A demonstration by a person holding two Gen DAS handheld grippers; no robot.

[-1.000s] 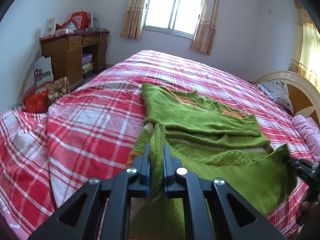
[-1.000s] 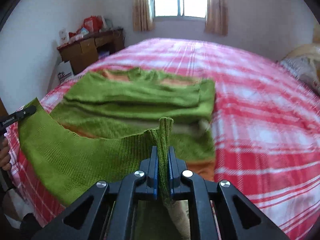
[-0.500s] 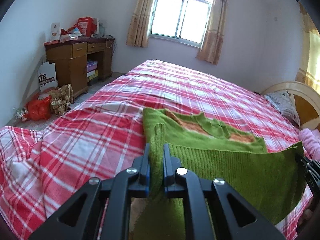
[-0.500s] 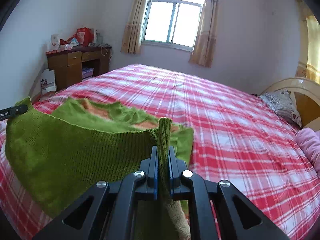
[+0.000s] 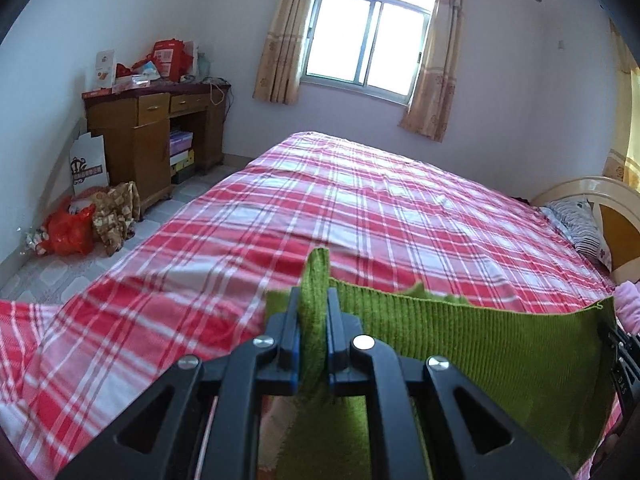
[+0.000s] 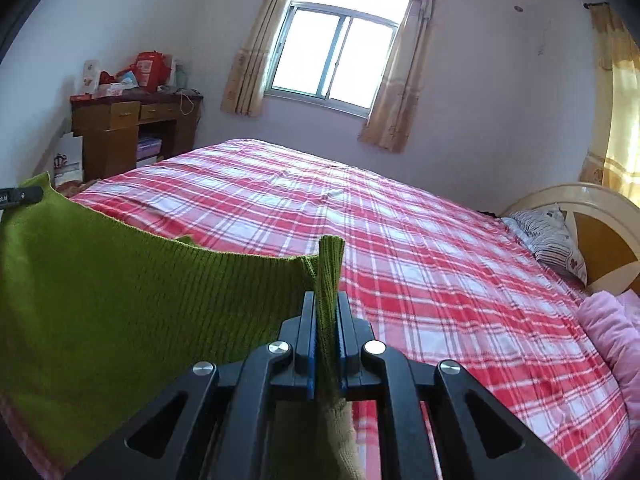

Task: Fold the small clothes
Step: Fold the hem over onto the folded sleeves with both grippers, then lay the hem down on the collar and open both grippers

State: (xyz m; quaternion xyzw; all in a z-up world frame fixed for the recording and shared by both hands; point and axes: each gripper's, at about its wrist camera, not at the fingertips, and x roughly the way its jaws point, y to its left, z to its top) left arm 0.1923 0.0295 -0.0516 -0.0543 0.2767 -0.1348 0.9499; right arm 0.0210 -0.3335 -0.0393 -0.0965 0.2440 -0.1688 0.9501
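Left wrist view: left gripper (image 5: 314, 300) clenched on a corner of the green knit sweater (image 5: 480, 336), stretched taut rightward above the red plaid bed (image 5: 360, 200) (right gripper's black tip at the far edge). Right wrist view: right gripper (image 6: 326, 304) pinching the opposite corner, sweater (image 6: 140, 280) spread leftward.

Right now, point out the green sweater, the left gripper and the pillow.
green sweater (image 6: 120, 280), right wrist view, stretched knit panel.
left gripper (image 5: 314, 308), left wrist view, between fingertips.
pillow (image 6: 552, 240), right wrist view, striped cover.
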